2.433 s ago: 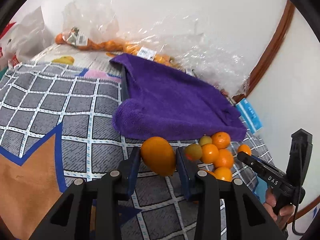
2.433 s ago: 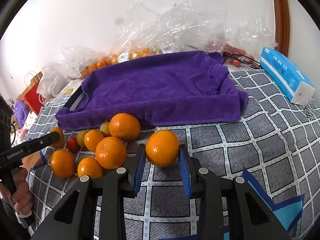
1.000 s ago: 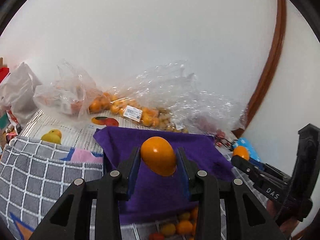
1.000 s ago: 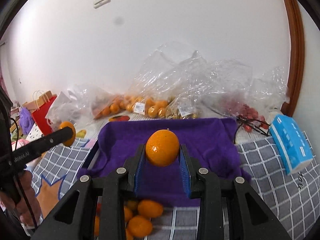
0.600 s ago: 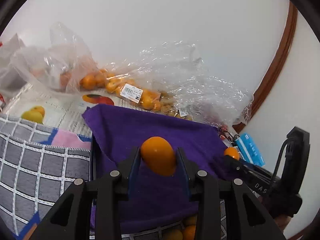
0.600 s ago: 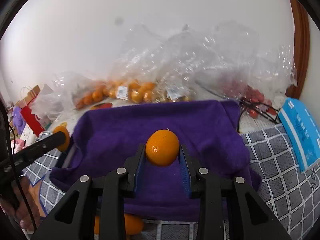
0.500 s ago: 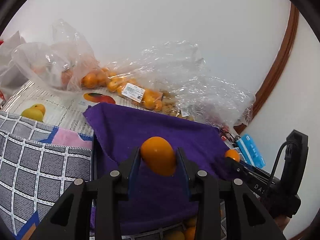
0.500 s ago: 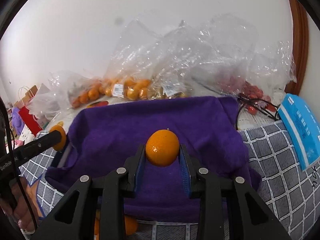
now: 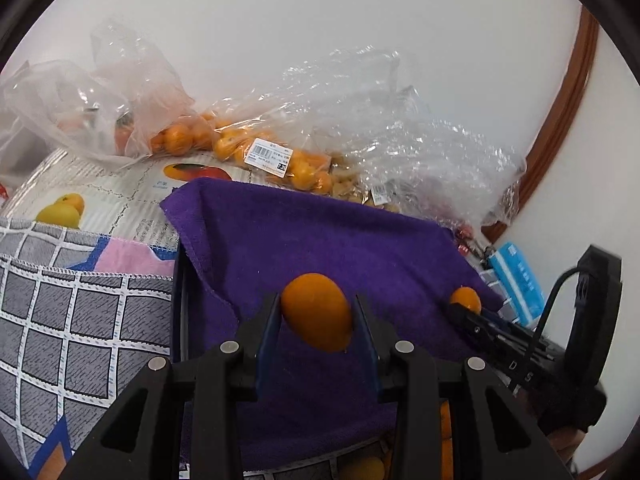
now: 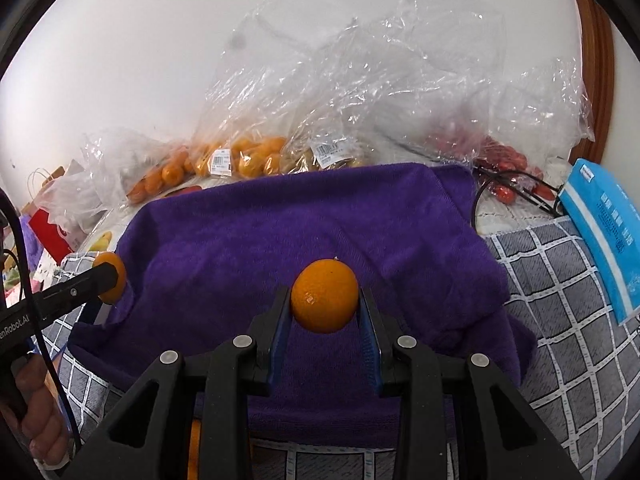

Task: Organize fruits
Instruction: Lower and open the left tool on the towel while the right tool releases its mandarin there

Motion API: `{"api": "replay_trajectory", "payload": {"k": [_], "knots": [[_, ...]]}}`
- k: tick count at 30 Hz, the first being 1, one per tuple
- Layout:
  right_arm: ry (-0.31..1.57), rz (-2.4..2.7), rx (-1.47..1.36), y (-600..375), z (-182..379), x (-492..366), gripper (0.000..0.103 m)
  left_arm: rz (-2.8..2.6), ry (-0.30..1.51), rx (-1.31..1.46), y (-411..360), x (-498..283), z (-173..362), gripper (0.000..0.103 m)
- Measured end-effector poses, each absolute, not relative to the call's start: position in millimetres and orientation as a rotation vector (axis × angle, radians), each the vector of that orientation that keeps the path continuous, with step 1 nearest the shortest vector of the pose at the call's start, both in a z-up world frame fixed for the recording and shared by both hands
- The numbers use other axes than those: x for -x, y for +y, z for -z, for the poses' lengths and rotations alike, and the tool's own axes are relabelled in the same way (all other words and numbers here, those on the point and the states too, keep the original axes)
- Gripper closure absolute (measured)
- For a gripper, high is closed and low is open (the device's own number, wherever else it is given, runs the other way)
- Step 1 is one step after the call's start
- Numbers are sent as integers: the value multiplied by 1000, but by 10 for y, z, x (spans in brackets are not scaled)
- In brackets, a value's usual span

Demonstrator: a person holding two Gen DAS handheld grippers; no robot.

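**Two oranges up over the purple towel**

Left gripper (image 9: 316, 320) clamped tight on an oval orange (image 9: 317, 312), pads squeezing both sides, nearly closed. Hanging above the purple towel (image 9: 320, 248), about dead centre of the left view. Right gripper (image 10: 325, 320) same deal, pinching a rounder orange (image 10: 325, 301) between its blue pads, also held over the towel (image 10: 300, 232).

From the left camera, right gripper poking in at 4 o'clock with its fruit at the tip. From the right camera, left gripper coming in at 9 o'clock, a hand (image 10: 36, 416) wrapped round its handle at 8.

Behind the towel, at 12 o'clock, crinkly bags (image 10: 360, 92) stacked against the wall, some stuffed with small oranges and price labels. Blue pack (image 10: 604, 240) lying on the checked cloth (image 10: 560, 320) at 3 o'clock in the right view. Few loose fruits (image 9: 368, 468) peeking out under the left gripper at 6 o'clock, just off the towel's near edge.
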State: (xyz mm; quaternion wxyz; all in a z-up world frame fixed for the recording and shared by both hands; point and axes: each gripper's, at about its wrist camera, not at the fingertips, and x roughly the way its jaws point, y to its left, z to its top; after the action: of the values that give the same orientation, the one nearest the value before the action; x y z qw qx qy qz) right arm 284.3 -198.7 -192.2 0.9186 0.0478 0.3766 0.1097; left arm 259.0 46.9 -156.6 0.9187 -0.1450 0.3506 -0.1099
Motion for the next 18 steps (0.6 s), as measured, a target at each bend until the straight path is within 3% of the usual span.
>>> {"api": "replay_trajectory", "payload": {"k": [18], "knots": [[815, -191, -92, -1961, 2014, -2878, 70, 197, 817, 223, 342, -2701, 1708, 69]]}}
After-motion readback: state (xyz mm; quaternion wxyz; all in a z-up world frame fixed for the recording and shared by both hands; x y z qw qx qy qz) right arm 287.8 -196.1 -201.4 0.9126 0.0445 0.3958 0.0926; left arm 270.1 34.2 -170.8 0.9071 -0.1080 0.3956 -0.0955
